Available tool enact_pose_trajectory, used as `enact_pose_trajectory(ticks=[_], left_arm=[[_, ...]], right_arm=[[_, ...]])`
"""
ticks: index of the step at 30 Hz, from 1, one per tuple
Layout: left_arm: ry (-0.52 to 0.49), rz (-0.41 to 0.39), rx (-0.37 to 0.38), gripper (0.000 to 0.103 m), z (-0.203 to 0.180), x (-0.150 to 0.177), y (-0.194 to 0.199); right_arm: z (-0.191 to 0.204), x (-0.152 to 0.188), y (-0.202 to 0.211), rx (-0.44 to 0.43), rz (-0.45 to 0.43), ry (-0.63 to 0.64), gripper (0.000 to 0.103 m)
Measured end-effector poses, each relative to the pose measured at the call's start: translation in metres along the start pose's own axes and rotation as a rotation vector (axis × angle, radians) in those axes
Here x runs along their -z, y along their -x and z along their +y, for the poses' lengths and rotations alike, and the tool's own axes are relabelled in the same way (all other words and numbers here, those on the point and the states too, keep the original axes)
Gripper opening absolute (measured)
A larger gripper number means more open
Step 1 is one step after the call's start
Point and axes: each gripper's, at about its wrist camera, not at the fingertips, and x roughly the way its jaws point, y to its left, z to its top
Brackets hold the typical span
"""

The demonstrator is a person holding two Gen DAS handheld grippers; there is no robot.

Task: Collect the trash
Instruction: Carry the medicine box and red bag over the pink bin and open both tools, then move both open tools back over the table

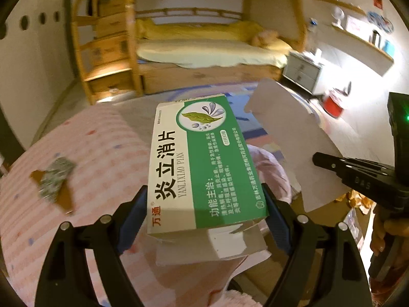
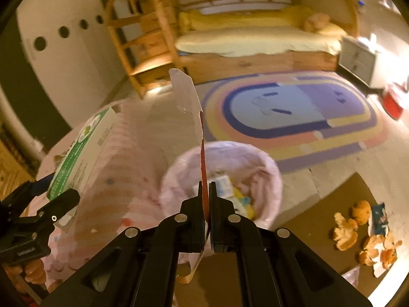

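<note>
Left wrist view first: at the far left of the frame a crumpled blister pack (image 1: 55, 180) lies on a brown scrap of card (image 1: 65, 197), both on the pink striped bed cover (image 1: 107, 138). Centre frame, the left claw (image 1: 207, 213) is clamped on a green-and-white medicine box (image 1: 202, 163), blue pads pressed against both of its long sides, its torn flap hanging below. Just right of the box, a flattened white carton piece (image 1: 288, 138) stands up, pinched at its lower edge by the right claw (image 1: 317, 160) coming in from the right edge. Between box and carton a sliver of the pink-lined trash bin (image 1: 271, 168) peeks through.

Over to the right wrist view: lower left, the left claw and its box (image 2: 76, 153) show again, above the bed cover. Centre, the right claw (image 2: 205, 194) is closed tight on the carton piece (image 2: 189, 97), seen edge-on, red on one face. Directly behind it in the middle of the frame sits the bin (image 2: 265, 168), wrappers inside. Lower right, orange peels (image 2: 352, 235) and a torn packet (image 2: 381, 217) lie on a brown mat (image 2: 319, 204) on the floor.
</note>
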Motion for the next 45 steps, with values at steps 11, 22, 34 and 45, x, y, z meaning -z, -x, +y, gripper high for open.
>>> enact_pose_trajectory(ticks=[11, 22, 34, 45], left_arm=[[-0.043, 0.076, 0.074, 0.082, -0.036, -0.029, -0.065], [0.002, 0.049, 0.028, 0.094, -0.017, -0.032, -0.061], [0.136, -0.01, -0.081, 0.094, 0.04, -0.004, 0.007], [0.231, -0.042, -0.216, 0.094, 0.102, 0.045, 0.065]], right_arm=[[-0.032, -0.013, -0.043, 0.026, 0.055, -0.062, 0.003], [-0.033, -0.018, -0.055, 0.018, 0.058, -0.071, 0.05], [0.011, -0.014, 0.0, -0.054, -0.007, -0.006, 0.05], [0.113, 0.003, 0.011, -0.149, 0.039, 0.196, 0.05]])
